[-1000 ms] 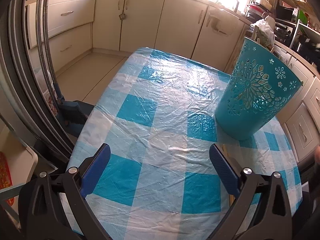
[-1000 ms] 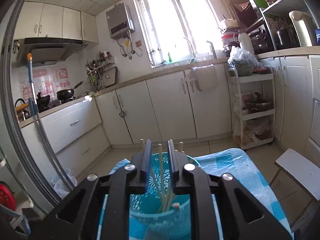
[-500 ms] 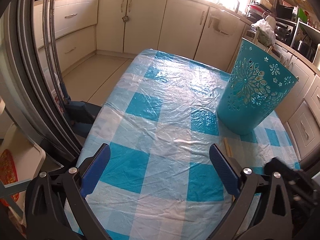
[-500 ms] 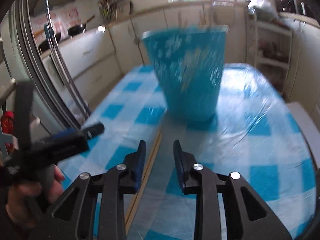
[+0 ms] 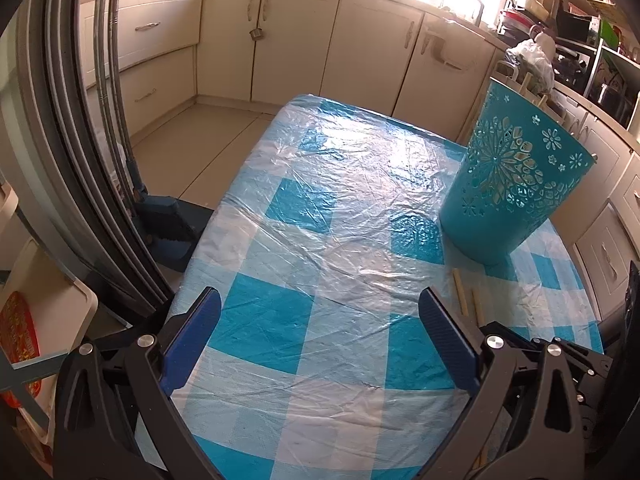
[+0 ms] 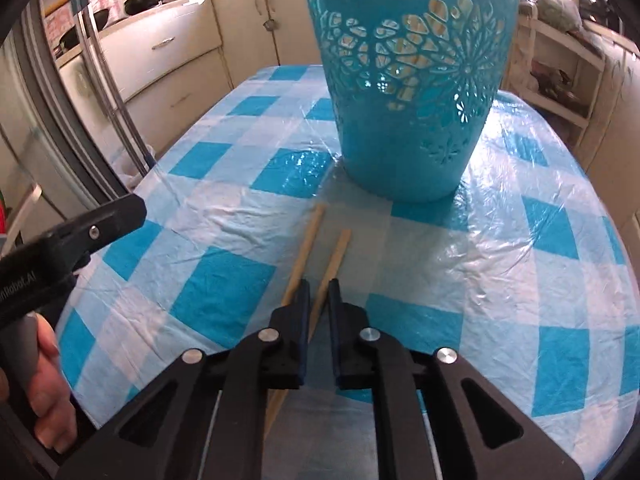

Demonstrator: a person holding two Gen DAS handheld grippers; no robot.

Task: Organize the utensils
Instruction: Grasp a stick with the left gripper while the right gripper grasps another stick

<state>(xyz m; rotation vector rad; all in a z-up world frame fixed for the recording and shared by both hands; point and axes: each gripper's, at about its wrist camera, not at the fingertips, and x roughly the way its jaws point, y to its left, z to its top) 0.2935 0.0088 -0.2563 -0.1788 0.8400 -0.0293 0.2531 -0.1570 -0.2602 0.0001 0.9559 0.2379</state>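
Right gripper clenched on one chopstick, its jaws just closed; lift level, clear the other chopstick, tip into basket at twelve o'clock; left gripper released.

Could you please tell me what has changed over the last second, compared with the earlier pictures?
The right gripper came down from above the teal basket to the table, and its jaws have just closed on one of the two chopsticks lying there. The left gripper stayed open and hovering; the basket and checked tablecloth did not move.
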